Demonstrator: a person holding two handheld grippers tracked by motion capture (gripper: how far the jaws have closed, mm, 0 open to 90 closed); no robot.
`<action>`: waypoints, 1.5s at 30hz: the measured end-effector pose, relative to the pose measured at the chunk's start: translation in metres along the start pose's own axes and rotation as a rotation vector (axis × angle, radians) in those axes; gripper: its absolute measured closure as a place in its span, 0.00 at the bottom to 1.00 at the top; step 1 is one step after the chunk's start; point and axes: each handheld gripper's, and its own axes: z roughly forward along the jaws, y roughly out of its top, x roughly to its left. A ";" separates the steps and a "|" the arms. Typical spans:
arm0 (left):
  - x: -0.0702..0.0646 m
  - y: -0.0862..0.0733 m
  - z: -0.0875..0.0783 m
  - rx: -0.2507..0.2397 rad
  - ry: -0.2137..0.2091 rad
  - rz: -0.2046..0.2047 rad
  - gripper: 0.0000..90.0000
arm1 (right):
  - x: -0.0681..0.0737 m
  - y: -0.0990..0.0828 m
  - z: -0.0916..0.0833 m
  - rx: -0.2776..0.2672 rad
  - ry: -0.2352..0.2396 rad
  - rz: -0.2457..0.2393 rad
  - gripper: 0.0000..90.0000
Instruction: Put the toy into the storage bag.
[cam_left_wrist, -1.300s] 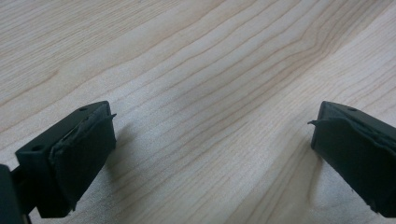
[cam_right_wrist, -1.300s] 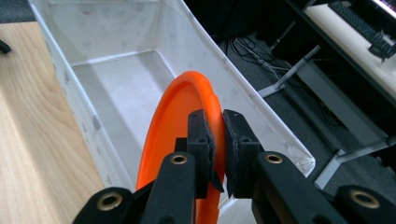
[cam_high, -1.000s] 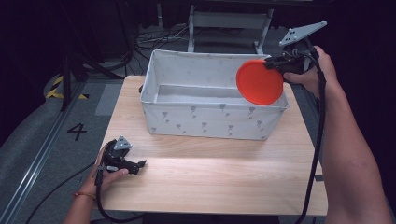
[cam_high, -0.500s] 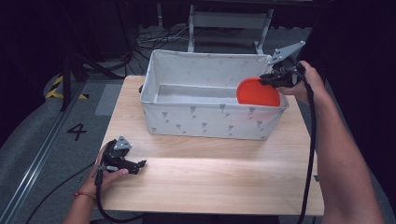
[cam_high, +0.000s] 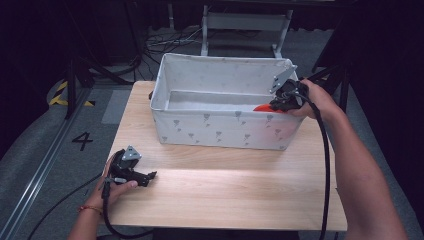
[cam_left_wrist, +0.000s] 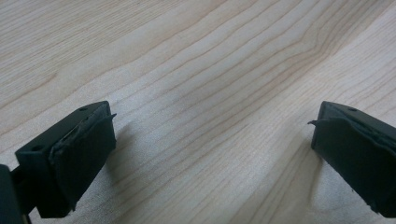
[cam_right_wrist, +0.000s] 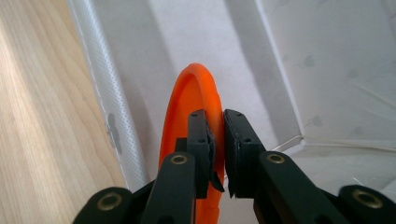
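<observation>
Inside the bin (cam_right_wrist: 299, 60), clamped orange plate (cam_right_wrist: 189, 98)

1. The bin (cam_high: 220, 132) stands on the far half of the table (cam_high: 225, 195), nearer its right edge than its left.
2. The plate (cam_high: 265, 107) is inside the bin at its right end, set on edge close to the near wall.
3. The right gripper (cam_high: 280, 104) is over the bin's right rim, at the plate.
4. The left gripper (cam_high: 142, 176) lies on the table near its front left corner, well apart from the bin.
</observation>
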 end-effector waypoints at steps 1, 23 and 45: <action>0.000 0.000 0.000 0.000 0.000 0.000 0.00 | 0.000 0.002 0.003 0.018 0.013 -0.015 0.91; 0.001 0.000 0.000 -0.004 0.000 0.007 0.00 | -0.005 0.002 0.007 0.085 0.036 0.013 0.79; 0.000 0.000 0.000 -0.002 0.000 0.003 0.00 | 0.027 -0.028 -0.037 -0.295 -0.095 0.241 0.42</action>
